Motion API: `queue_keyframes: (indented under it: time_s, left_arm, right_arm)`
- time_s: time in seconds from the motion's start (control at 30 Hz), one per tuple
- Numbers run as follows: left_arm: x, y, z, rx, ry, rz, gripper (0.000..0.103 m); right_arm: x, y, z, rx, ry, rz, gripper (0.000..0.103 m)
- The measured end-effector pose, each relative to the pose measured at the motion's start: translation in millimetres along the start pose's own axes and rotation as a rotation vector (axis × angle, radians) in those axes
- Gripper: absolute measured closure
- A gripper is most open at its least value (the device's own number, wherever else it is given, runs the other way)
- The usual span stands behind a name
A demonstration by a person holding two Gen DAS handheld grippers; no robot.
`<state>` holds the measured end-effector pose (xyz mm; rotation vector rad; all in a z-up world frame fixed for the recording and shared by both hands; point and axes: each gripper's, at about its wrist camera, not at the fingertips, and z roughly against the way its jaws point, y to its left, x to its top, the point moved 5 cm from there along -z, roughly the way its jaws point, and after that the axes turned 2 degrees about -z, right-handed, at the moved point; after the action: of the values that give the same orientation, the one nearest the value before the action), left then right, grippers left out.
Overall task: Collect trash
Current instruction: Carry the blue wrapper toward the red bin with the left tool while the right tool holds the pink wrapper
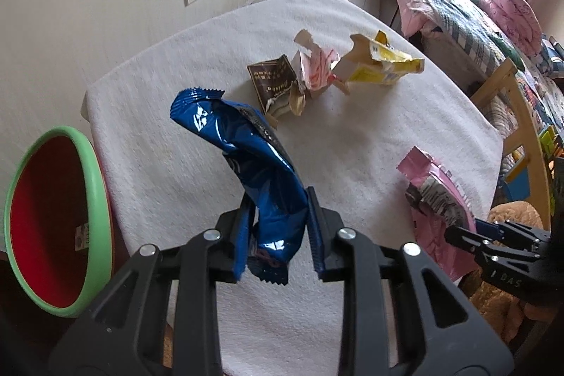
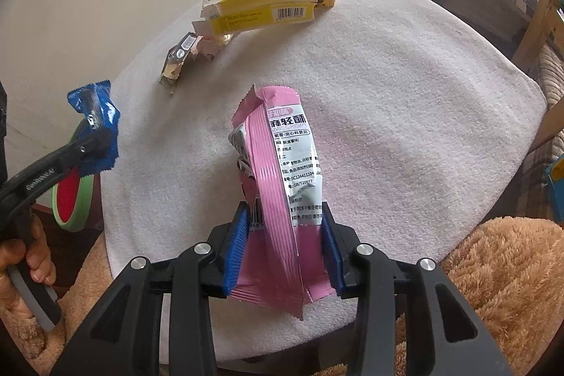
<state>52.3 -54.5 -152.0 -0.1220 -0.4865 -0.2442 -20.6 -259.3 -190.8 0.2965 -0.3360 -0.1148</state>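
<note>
While both tools grip, left gripper (image 1: 280, 235) clamped on blue wrapper (image 1: 243, 161), right gripper (image 2: 285, 247) clamped on pink snack bag (image 2: 282, 171), yellow carton (image 2: 261, 9) well ahead.

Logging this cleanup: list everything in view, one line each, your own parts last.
blue wrapper: 1, blue foil, clamped in left gripper, raised
pink wrapper: 1, pink and silver, clamped in right gripper
yellow box: 1, torn, far side of table
brown packet: 1, dark brown, mid-table beside crumpled pink-white paper
table cloth: 1, white, covering table
bin: 1, green rim, red inside, left of table
plush: 1, tan, near edge
left gripper: black, blue pads
right gripper: black, blue pads
hand: 1, holding left gripper's handle
</note>
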Motion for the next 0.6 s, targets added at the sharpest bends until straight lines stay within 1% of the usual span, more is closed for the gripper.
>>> queue_keyframes:
  time_s: [0.43,0.6]
  left_arm:
    - [-5,16,3,0.000,-0.011,0.036,0.076]
    - [-8,22,2,-0.003,-0.003,0.052,0.075]
  right_arm:
    - [-1,5,-1,-0.037,-0.005,0.022,0.065]
    - [0,7,-2,-0.051,-0.001,0.029,0.065]
